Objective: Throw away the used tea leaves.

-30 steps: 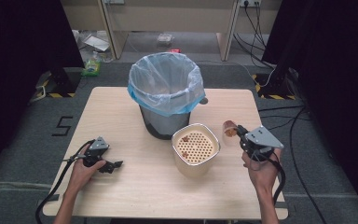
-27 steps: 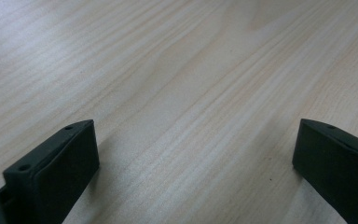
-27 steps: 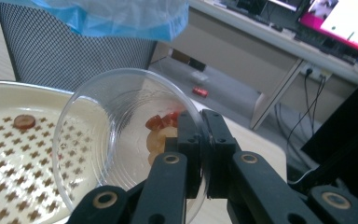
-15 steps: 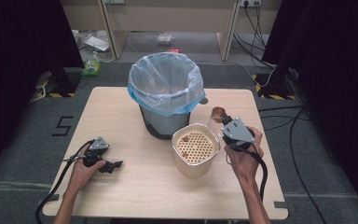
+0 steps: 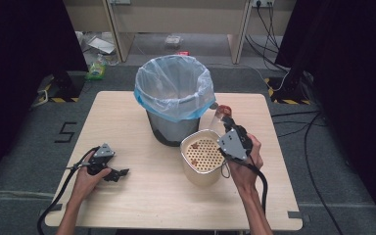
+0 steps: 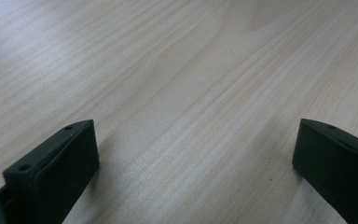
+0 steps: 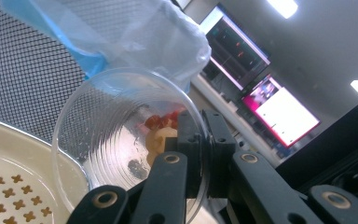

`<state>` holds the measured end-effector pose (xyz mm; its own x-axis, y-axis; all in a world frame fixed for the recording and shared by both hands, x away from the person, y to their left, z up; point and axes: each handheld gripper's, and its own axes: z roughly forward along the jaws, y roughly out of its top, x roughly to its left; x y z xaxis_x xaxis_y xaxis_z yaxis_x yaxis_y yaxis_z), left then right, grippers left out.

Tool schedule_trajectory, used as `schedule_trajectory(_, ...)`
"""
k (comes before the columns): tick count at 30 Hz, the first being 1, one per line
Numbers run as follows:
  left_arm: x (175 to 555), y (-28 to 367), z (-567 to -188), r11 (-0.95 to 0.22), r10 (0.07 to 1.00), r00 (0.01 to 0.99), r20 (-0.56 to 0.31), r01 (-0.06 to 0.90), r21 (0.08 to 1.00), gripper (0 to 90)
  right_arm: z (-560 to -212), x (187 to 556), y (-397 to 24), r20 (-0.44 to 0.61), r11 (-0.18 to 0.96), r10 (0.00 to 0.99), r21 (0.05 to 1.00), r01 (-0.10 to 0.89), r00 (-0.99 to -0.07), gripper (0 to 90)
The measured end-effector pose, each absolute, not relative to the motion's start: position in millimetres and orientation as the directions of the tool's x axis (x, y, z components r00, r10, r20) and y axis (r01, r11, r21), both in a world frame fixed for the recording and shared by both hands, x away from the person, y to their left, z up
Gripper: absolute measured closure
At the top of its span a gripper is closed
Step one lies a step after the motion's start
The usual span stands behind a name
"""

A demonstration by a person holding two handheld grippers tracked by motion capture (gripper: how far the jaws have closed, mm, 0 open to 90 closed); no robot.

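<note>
A: Where was the clear plastic cup [image 7: 121,140]?

B: Pinched at its rim by the right claw [image 7: 199,154], tilted over the cream perforated bucket [image 5: 203,155], beside the bag-lined mesh bin [image 5: 174,98]; red-and-pale bits inside.

A: The left claw [image 6: 191,158]?

B: Spread wide above the wooden desk [image 6: 191,70].

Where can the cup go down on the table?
Bare wood lies left of the bin, behind the left gripper, and along the near edge of the table. It is crowded around the strainer bowl by the right gripper.
</note>
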<state>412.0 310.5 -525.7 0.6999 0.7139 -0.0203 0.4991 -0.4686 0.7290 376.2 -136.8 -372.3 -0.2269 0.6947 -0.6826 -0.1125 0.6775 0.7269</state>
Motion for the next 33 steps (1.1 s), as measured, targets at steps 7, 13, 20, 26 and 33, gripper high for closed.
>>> schedule_trajectory(7, 412, 310, -526, -0.468, 0.714, 0.700, -0.021, 0.499, 0.729, 0.0, -380, 372, -128, -0.739, 0.719, 0.652, 0.673, -0.173, -0.169, 87.6)
schedule_trajectory(13, 412, 310, -526, -0.468, 0.714, 0.700, -0.021, 0.499, 0.729, 0.0, -379, 370, -122, -0.773, 0.747, 0.620, 0.633, -0.204, -0.130, 87.7)
schedule_trajectory(20, 412, 310, -526, -0.468, 0.714, 0.700, -0.021, 0.499, 0.729, 0.0, -384, 372, -115, -0.827, 0.795, 0.558, 0.554, -0.248, -0.060, 87.8)
schedule_trajectory(26, 412, 310, -526, -0.468, 0.714, 0.700, -0.020, 0.499, 0.729, 0.0, -389, 373, -109, -0.841, 0.808, 0.540, 0.530, -0.258, -0.036, 87.8)
schedule_trajectory(33, 412, 310, -526, -0.468, 0.714, 0.700, -0.020, 0.499, 0.729, 0.0, -394, 369, -102, -0.881, 0.847, 0.470, 0.437, -0.302, 0.043, 87.9)
